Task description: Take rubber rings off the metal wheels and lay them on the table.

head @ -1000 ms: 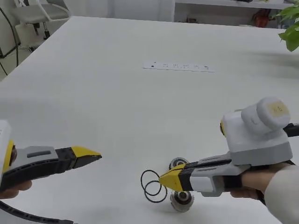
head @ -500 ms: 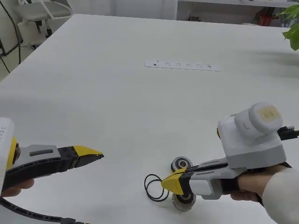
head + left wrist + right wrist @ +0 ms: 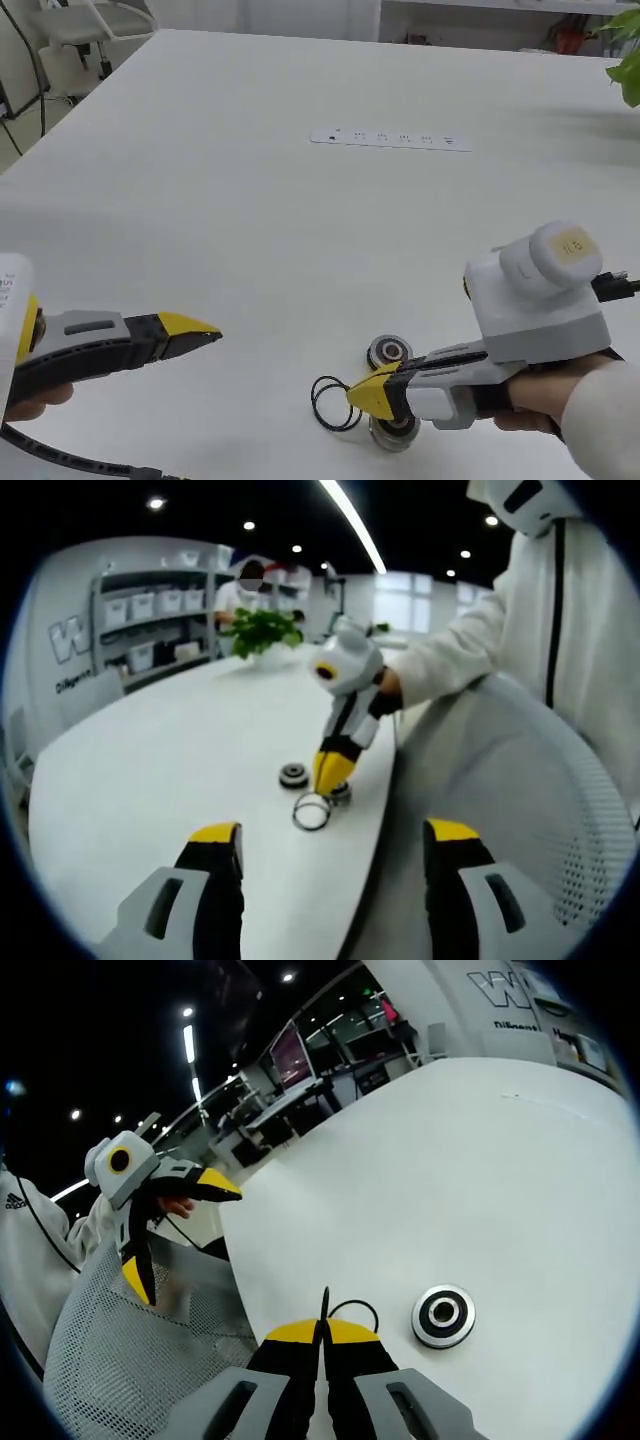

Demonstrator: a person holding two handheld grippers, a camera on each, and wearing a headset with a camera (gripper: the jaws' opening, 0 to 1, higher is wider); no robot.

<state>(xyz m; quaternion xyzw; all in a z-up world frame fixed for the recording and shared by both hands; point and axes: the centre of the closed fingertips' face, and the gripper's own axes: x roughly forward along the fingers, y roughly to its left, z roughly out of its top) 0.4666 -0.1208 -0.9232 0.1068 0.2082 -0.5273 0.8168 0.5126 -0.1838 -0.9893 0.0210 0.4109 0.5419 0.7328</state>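
Two thin black rubber rings (image 3: 333,403) lie overlapping on the white table (image 3: 250,230) near its front edge. My right gripper (image 3: 358,396) is low over them, jaws together, with a black ring strand (image 3: 324,1305) pinched between the tips. One metal wheel (image 3: 388,351) lies flat just beyond the gripper, also seen as wheel (image 3: 443,1315). A second wheel (image 3: 392,429) sits partly under the gripper body. My left gripper (image 3: 203,334) hovers to the left, apart from everything, open and holding nothing (image 3: 333,830). From it I see the rings (image 3: 311,811) and both wheels (image 3: 294,775).
A white power strip (image 3: 390,140) lies farther back on the table. A plant (image 3: 628,55) is at the far right corner and a chair (image 3: 75,25) beyond the far left. A mesh chair back (image 3: 520,800) stands close to the table's front edge.
The right gripper has dipped slightly lower at the rings and its body has tilted a little. Rings, wheels and the left gripper stay in place.
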